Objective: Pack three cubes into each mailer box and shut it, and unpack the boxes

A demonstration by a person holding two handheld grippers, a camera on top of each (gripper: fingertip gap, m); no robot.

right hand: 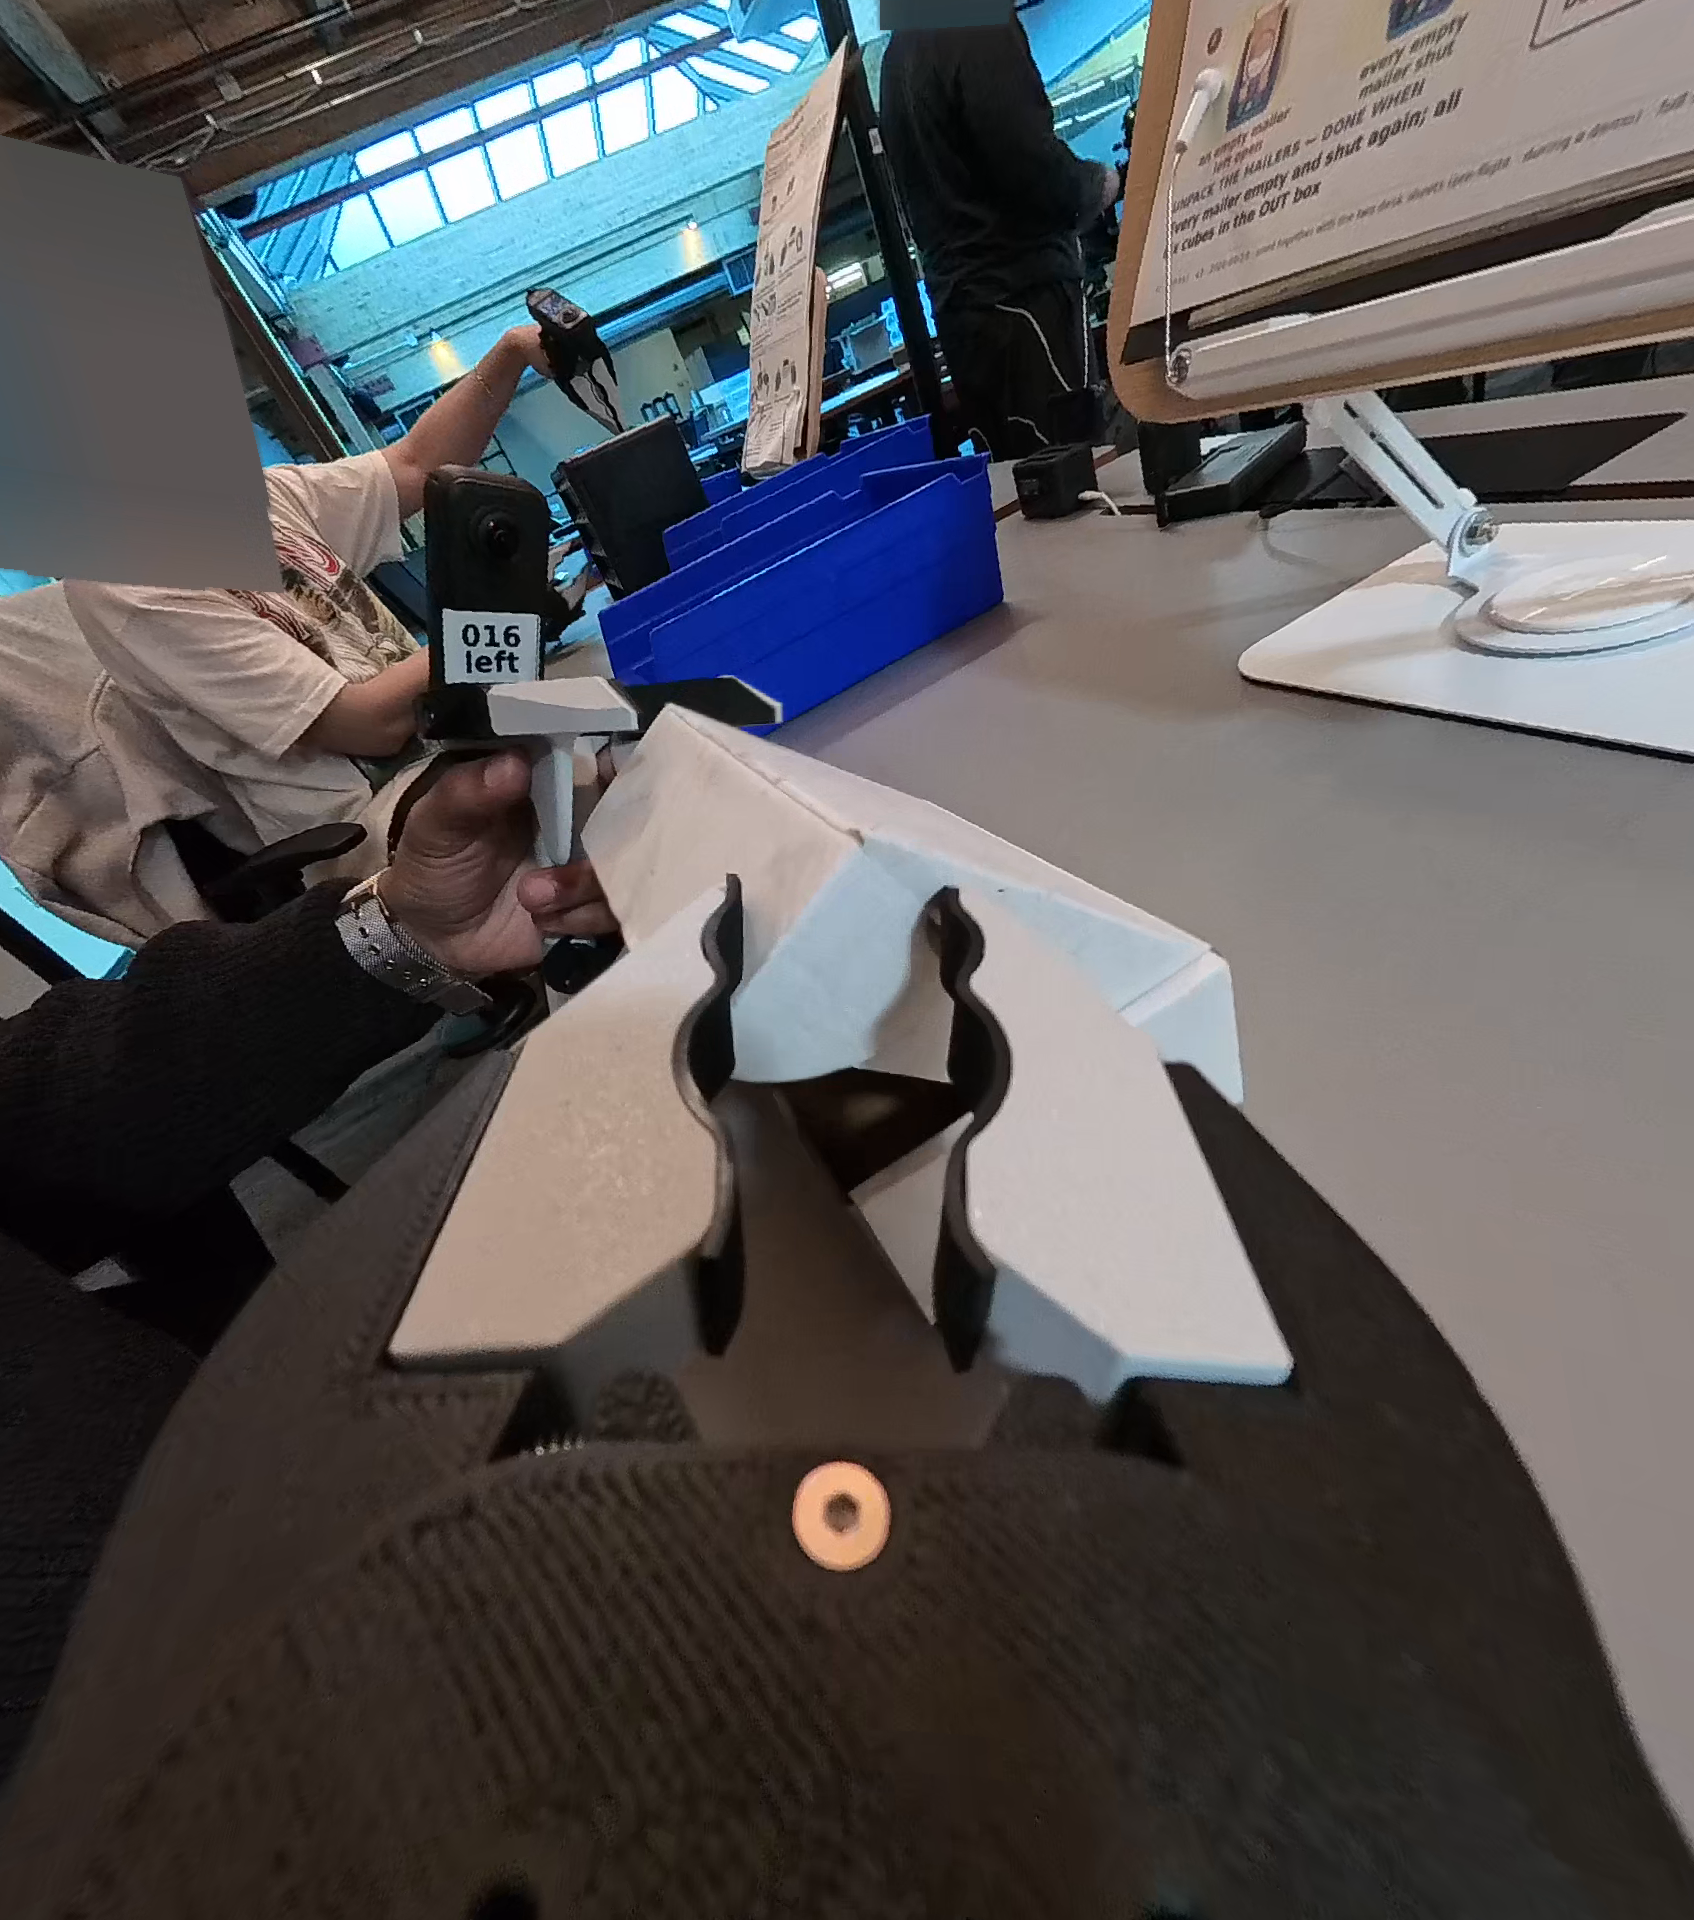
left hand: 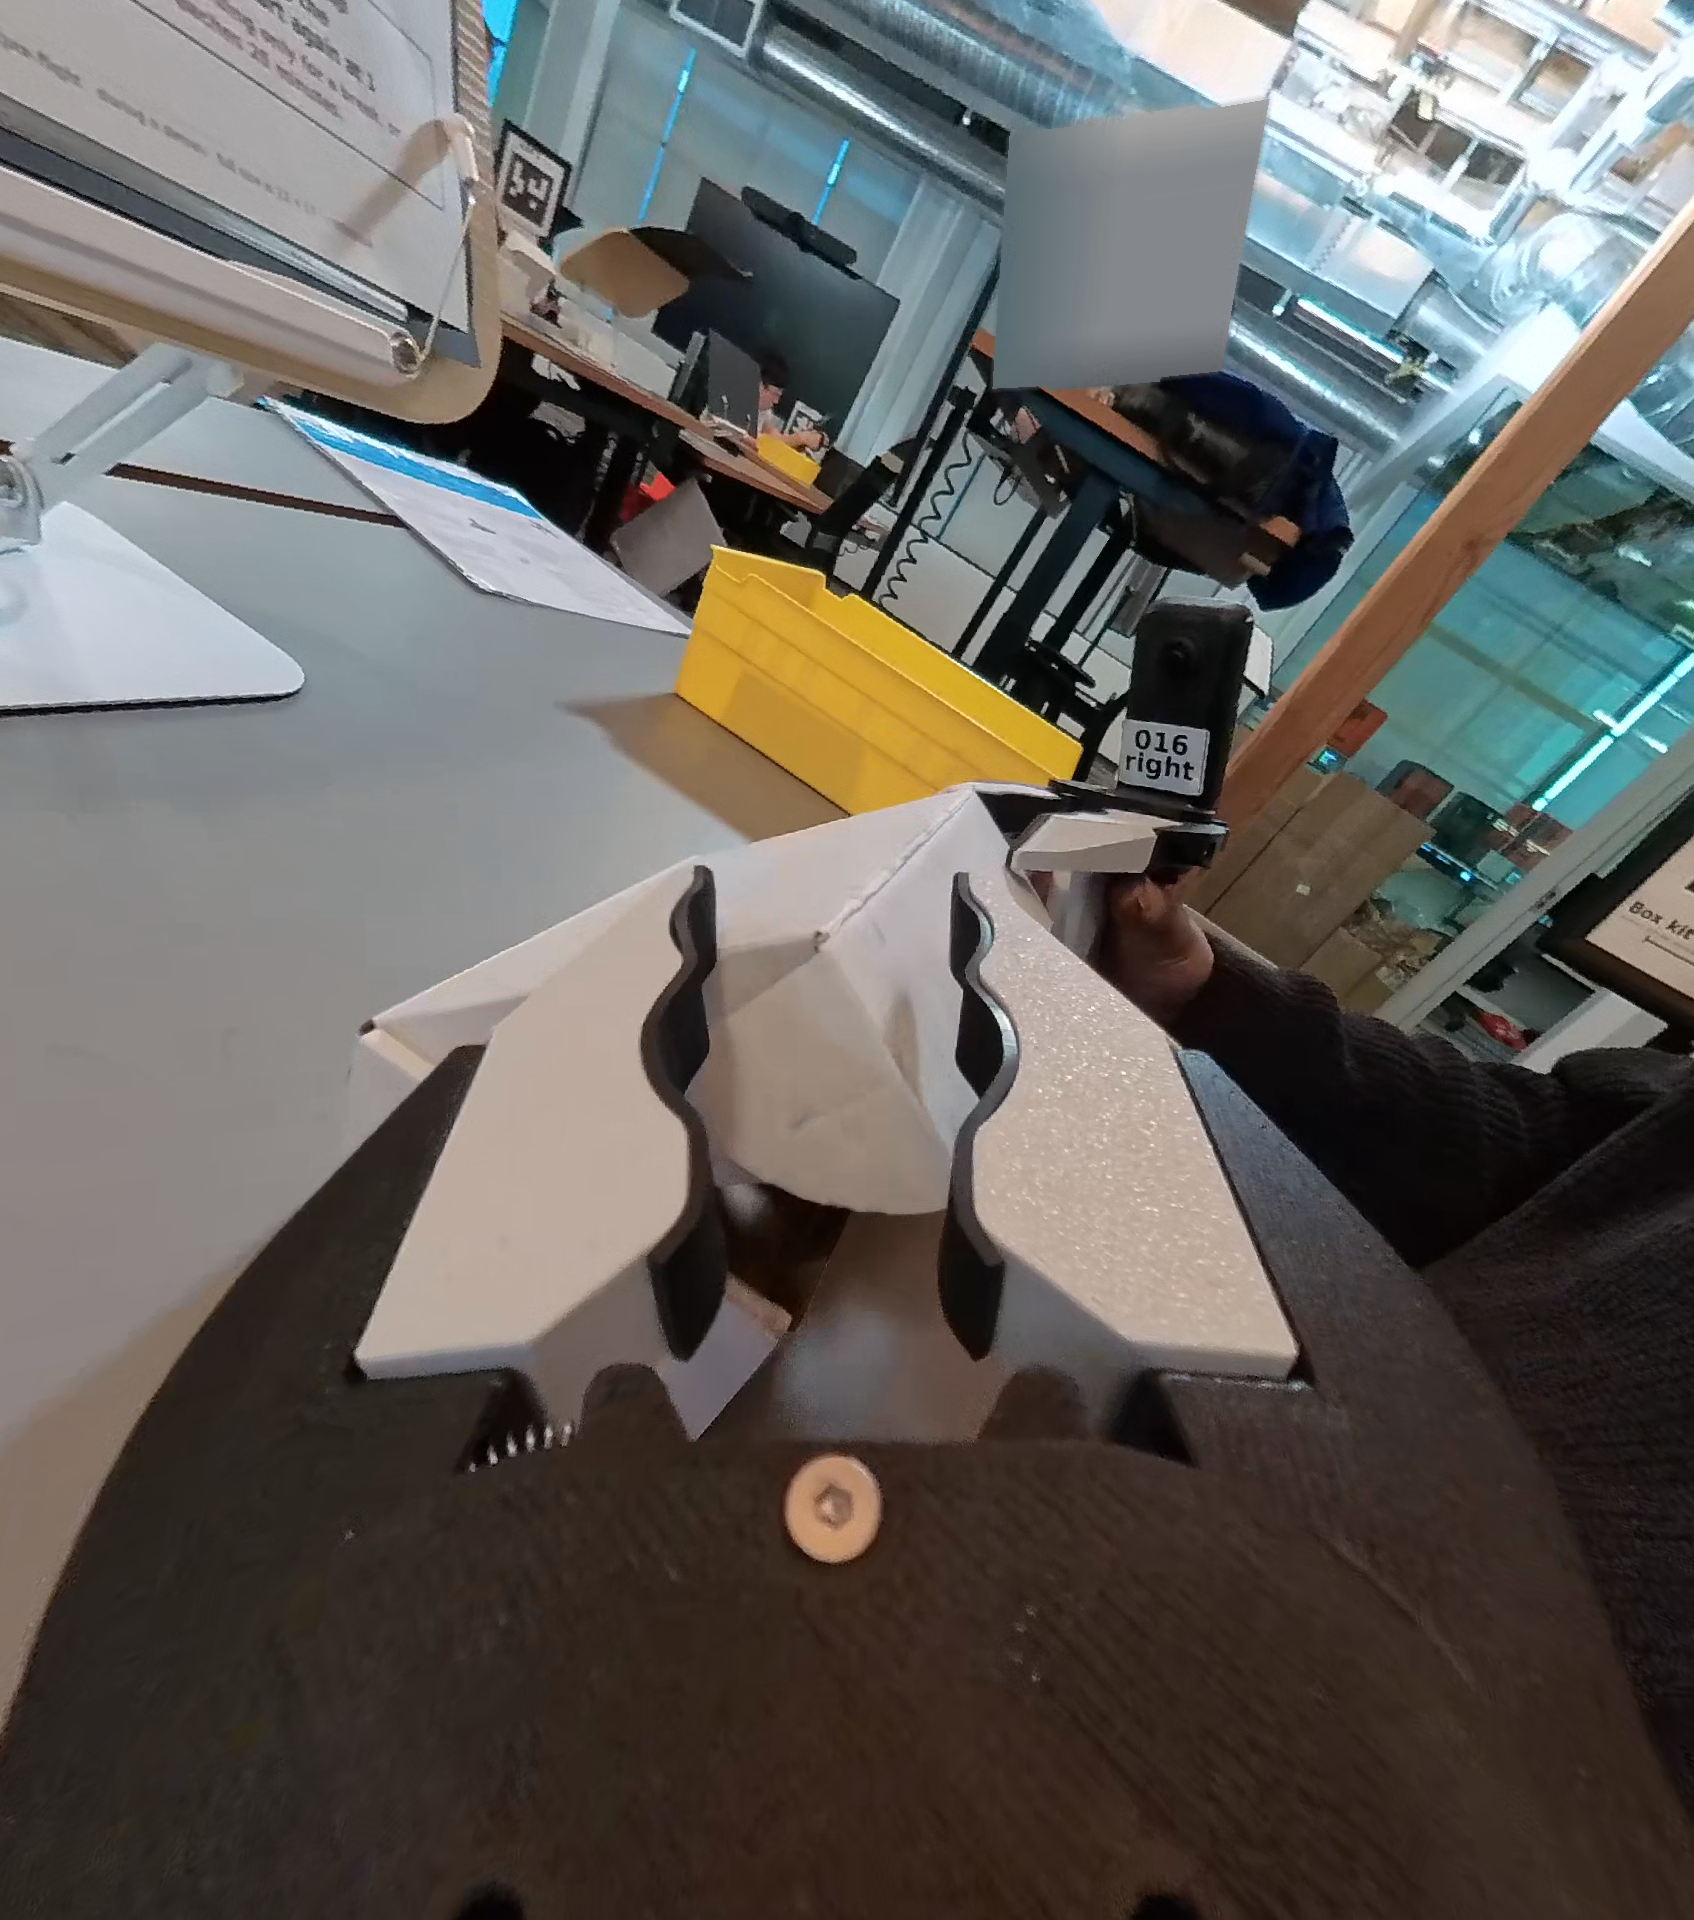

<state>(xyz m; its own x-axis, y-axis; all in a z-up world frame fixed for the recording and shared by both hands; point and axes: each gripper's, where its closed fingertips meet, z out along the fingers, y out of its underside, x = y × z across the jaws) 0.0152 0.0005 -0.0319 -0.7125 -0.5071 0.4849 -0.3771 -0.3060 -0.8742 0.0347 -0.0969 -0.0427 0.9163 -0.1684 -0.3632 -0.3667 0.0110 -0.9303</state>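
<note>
A white cardboard mailer box (left hand: 531,966) rests on the grey table with its lid raised in a peak. My left gripper (left hand: 832,914) grips one end of it, and a white flap fills the gap between the pads. My right gripper (right hand: 841,904) grips the opposite end of the box (right hand: 822,821) the same way. Each gripper also shows in the other's view: the right one (left hand: 1082,847) at the far end, the left one (right hand: 604,717) at the far end. A dark gap shows under the flaps. No cubes are in view.
A yellow bin (left hand: 853,686) stands on the table (left hand: 199,935) beyond the box. A blue bin (right hand: 822,603) stands at the opposite side. A white stand base (right hand: 1549,665) holding an instruction board sits at the back. A seated person (right hand: 199,675) is nearby. My hands' fingertips stand some 11 cm from each other.
</note>
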